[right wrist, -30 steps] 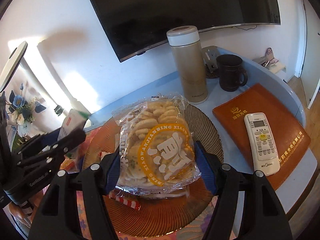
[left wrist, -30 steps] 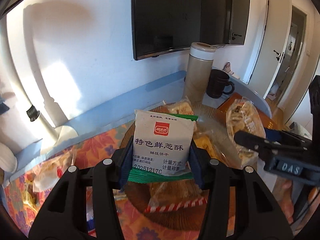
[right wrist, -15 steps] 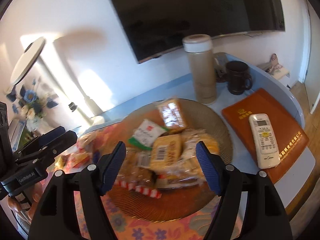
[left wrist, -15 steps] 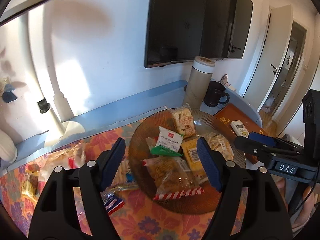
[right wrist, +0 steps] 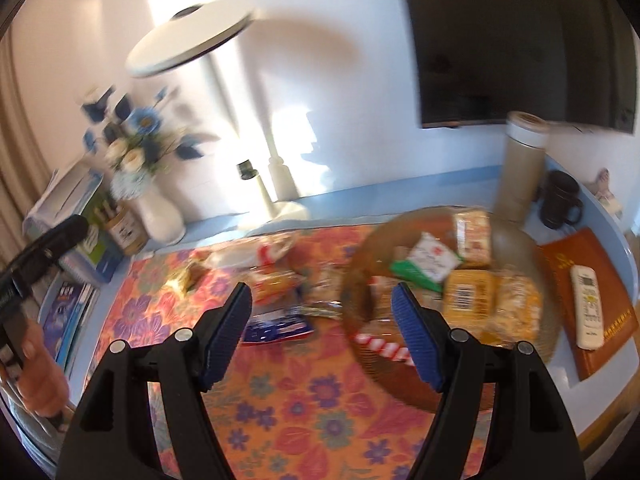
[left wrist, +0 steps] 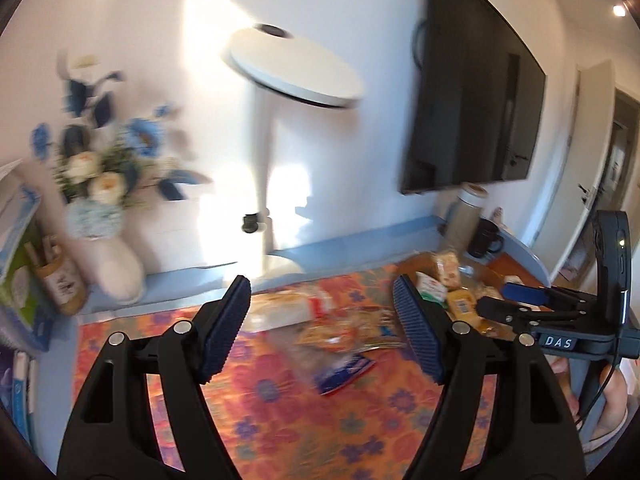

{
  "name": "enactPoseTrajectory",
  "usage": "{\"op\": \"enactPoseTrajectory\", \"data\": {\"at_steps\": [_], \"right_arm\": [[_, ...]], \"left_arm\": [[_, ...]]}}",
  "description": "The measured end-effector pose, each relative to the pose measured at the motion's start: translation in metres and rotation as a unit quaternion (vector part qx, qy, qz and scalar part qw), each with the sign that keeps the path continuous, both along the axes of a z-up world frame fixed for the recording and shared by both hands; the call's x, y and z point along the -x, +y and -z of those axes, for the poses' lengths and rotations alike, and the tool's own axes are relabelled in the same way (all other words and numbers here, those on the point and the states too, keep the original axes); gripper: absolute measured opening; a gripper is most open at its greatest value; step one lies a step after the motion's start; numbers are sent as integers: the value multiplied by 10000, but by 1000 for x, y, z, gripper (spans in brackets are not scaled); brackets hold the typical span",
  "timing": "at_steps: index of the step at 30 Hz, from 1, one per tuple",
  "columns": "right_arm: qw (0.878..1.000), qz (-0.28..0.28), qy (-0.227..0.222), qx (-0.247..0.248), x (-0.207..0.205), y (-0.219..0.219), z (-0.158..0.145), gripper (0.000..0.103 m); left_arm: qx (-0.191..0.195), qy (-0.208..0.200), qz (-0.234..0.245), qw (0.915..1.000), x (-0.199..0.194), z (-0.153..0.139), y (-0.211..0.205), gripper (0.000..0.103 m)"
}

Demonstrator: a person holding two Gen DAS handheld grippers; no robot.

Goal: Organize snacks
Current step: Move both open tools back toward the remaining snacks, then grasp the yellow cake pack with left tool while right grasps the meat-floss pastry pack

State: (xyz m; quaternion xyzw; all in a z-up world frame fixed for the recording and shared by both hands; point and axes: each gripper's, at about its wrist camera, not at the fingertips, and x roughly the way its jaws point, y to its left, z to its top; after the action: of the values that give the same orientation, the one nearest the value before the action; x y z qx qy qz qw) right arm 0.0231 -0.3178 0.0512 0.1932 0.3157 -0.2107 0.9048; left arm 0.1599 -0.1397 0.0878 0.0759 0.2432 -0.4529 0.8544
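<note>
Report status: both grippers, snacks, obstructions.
Left hand-held gripper open, empty. Right hand-held gripper open, empty. Round brown ribbed plate holds several packets; loose blurred snack packets on floral cloth. Nothing blocking.

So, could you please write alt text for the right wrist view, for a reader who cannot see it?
The open, empty right gripper hangs over a floral cloth, between loose snack packets and a brown plate piled with snacks. A remote lies on an orange folder to the right; the image is motion-blurred.
</note>
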Motion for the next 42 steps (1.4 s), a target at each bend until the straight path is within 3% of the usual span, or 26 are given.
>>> {"op": "enactPoseTrajectory", "data": {"at_steps": [5,10,18,27,36,38,41,42], "right_arm": [[9990,-407,180,-35,-41,29,7,72],[9971,-648,393,-16,-74,44,16,72],[9922,-874,887,-82,-118,29,36,72],[9791,-1334,1533,-47,-168,21,78,72],[9711,-1475,1875,53,-192,11,104,74],[9699,-1490,1925,53,-194,9,109,75],[9689,-1496,1973,9,-197,6,115,73],[9689,-1490,1977,6,-197,6,116,69]], "left_arm": [[-8,103,-747,9971,-45,5,59,74],[-216,294,-987,9944,-84,24,73,77],[-914,743,-957,9884,-133,86,40,82],[-1551,1364,-827,9749,-189,164,-9,83],[-1909,1450,-674,9685,-202,201,-39,87],[-1942,1461,-695,9675,-205,203,-42,82],[-2187,1482,-745,9616,-208,212,-48,50],[-2231,1486,-748,9605,-208,214,-49,49]]}}
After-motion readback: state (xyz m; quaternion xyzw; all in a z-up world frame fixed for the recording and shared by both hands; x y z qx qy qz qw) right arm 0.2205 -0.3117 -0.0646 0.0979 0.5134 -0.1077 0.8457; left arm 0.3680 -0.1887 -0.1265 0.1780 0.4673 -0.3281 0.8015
